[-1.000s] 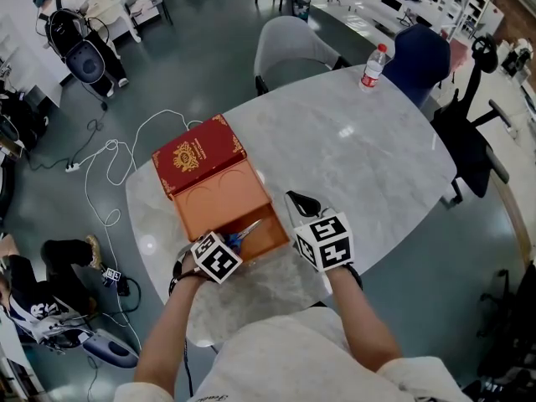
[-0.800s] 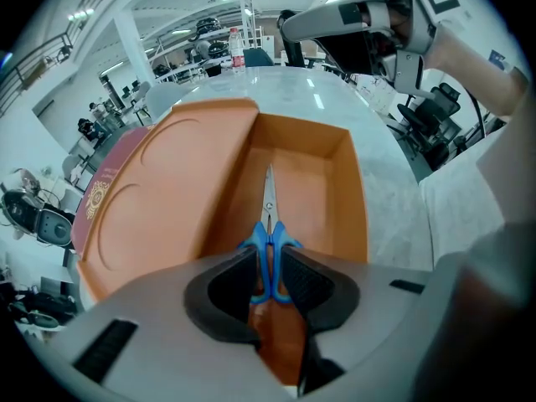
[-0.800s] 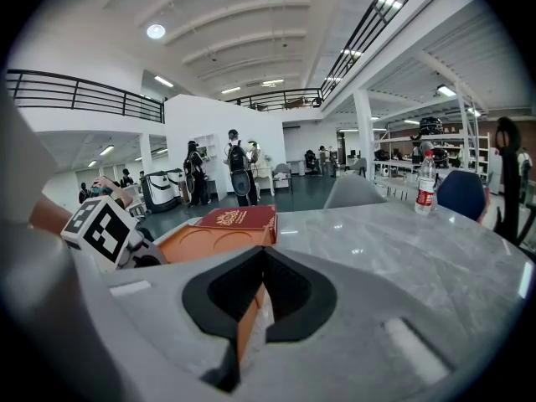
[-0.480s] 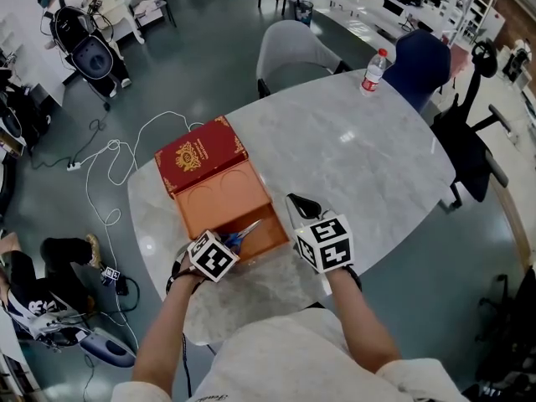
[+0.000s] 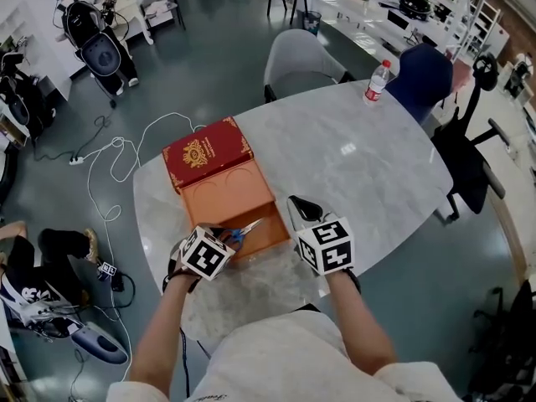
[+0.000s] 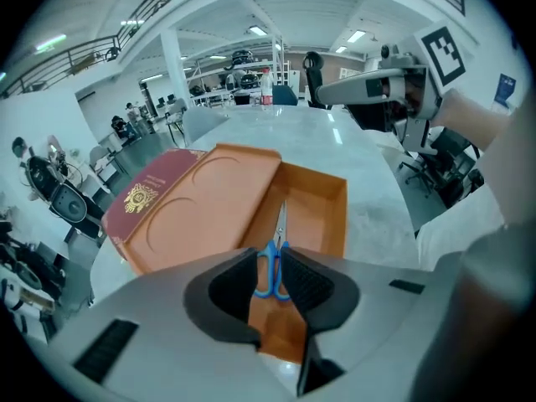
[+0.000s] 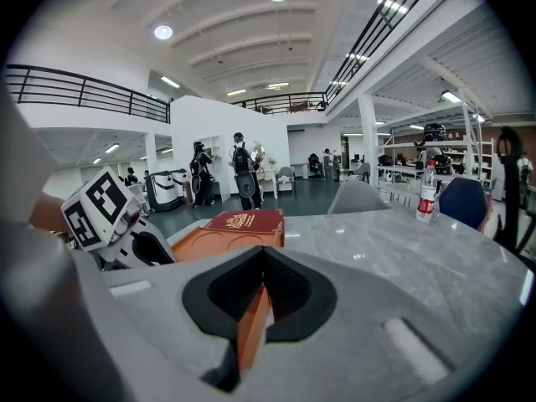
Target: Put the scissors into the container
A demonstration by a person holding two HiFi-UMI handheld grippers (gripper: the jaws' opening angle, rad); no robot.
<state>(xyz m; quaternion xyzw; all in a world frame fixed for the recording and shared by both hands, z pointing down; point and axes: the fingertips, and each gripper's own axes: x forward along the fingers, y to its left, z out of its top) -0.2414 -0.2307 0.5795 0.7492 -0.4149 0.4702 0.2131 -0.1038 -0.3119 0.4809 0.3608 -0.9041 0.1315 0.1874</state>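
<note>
Blue-handled scissors [image 5: 245, 231] [image 6: 280, 218] lie low in an open orange box [image 5: 270, 229] [image 6: 328, 203], blades pointing away from me. My left gripper [image 5: 226, 239] [image 6: 270, 266] is at the box's near left corner, its jaws nearly together with the blue handles between them. The box's red, gold-crested lid [image 5: 205, 153] [image 7: 247, 221] lies open behind it. My right gripper [image 5: 295, 206] [image 7: 261, 287] is at the box's right side, shut on its orange side wall [image 7: 251, 329].
The box sits on a grey marble table [image 5: 360, 166], near its front edge. A water bottle [image 5: 376, 82] stands at the table's far edge. A grey chair [image 5: 306, 57] and a blue chair [image 5: 423, 74] stand beyond it. White cables [image 5: 117, 153] run over the floor at the left.
My left gripper has drifted a little to the left and toward me; the scissors stay low in the box. The right gripper has held still.
</note>
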